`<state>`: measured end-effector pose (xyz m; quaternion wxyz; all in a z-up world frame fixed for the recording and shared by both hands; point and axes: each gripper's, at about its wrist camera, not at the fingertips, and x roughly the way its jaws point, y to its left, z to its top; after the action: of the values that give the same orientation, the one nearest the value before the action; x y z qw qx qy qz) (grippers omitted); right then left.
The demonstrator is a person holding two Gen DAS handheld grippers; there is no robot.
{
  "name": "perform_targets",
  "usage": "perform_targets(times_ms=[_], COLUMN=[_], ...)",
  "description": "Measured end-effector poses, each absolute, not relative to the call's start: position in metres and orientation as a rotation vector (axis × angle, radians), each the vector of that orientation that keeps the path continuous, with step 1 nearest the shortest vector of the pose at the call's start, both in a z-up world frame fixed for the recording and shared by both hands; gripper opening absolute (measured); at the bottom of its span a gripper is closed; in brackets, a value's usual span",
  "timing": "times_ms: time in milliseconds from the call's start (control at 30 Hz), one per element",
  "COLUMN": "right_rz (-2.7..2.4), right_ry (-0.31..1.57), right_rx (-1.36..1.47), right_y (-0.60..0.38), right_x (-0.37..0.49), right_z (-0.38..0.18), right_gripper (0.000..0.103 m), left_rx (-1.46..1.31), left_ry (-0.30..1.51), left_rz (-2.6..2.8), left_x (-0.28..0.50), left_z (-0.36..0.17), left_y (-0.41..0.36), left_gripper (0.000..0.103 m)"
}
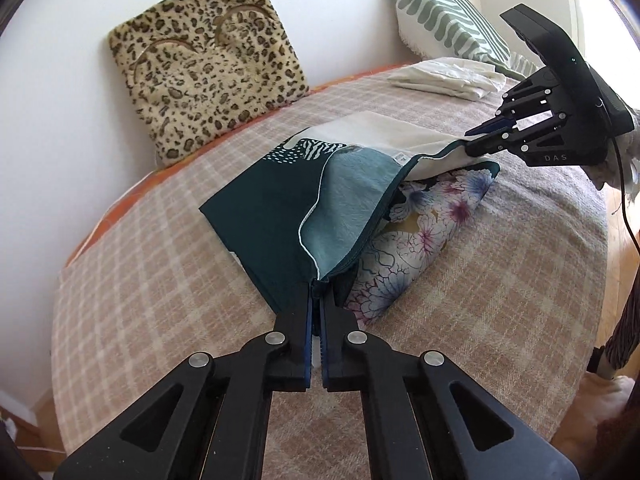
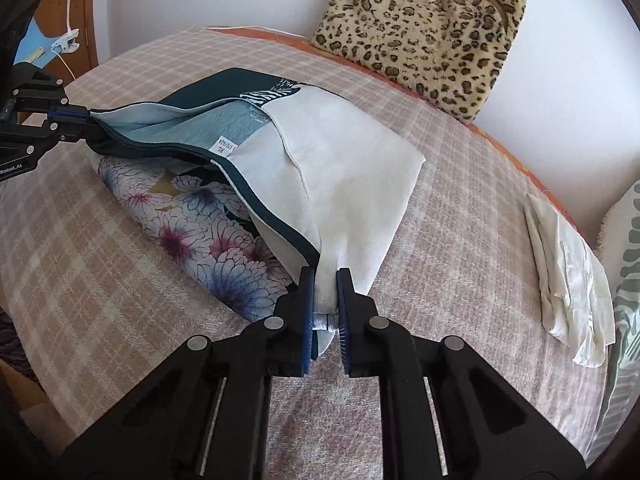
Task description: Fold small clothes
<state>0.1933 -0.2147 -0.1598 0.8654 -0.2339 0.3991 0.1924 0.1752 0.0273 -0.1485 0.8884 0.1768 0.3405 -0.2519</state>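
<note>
A teal, white and flower-print garment [image 1: 344, 204] lies partly folded on the checked blanket [image 1: 160, 264]. My left gripper [image 1: 319, 296] is shut on its dark teal corner. My right gripper [image 2: 325, 280] is shut on the white corner at the other end and also shows in the left wrist view [image 1: 476, 138]. The edge stretches between both grippers, lifted over the flower-print part [image 2: 192, 216]. The left gripper shows at the left of the right wrist view [image 2: 86, 120].
A leopard-print cushion [image 1: 208, 64] leans on the white wall at the back. A folded white cloth [image 2: 568, 280] lies on the blanket near a green-striped pillow [image 1: 444, 12]. The blanket's edge drops off toward a wooden floor [image 1: 624, 248].
</note>
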Motion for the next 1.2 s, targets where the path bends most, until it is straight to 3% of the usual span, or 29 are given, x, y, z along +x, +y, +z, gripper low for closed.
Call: perform_targets(times_ms=[167,433,533,600,667,767,867,1200], right_rz=[0.407,0.460,0.520,0.598,0.627,0.672,0.649,0.661], right_ry=[0.789,0.913,0.927,0.896,0.841,0.819,0.828,0.996], right_rx=[-0.485,-0.631,-0.576,-0.500,-0.402,-0.210,-0.146,-0.074], right_y=[-0.225,-0.209,-0.217,-0.224,-0.228,-0.226,-0.200,-0.145], right_x=[0.176,0.156,0.149,0.144,0.148,0.174,0.211,0.275], right_z=[-0.140,-0.181,-0.160,-0.136,-0.113,-0.091,-0.092,-0.173], right_gripper=[0.010,0.010,0.020,0.043,0.054,0.053,0.015,0.012], left_rx=[0.411,0.476,0.415,0.380,0.335,0.228,0.157,-0.043], left_ry=[0.696,0.785,0.778,0.756,0.736,0.711,0.708,0.848], left_rz=[-0.550,-0.591,-0.601,-0.609,-0.614,-0.637,-0.629,-0.692], left_x=[0.158,0.143,0.140,0.137,0.139,0.151,0.177,0.249], left_z=[-0.146,-0.170,-0.152,-0.136,-0.120,-0.097,-0.086,-0.141], left_y=[0.035,0.025,0.037,0.046,0.053,0.057,0.046,-0.006], left_gripper=[0.001,0.006,0.009,0.017,0.019,0.019,0.019,0.019])
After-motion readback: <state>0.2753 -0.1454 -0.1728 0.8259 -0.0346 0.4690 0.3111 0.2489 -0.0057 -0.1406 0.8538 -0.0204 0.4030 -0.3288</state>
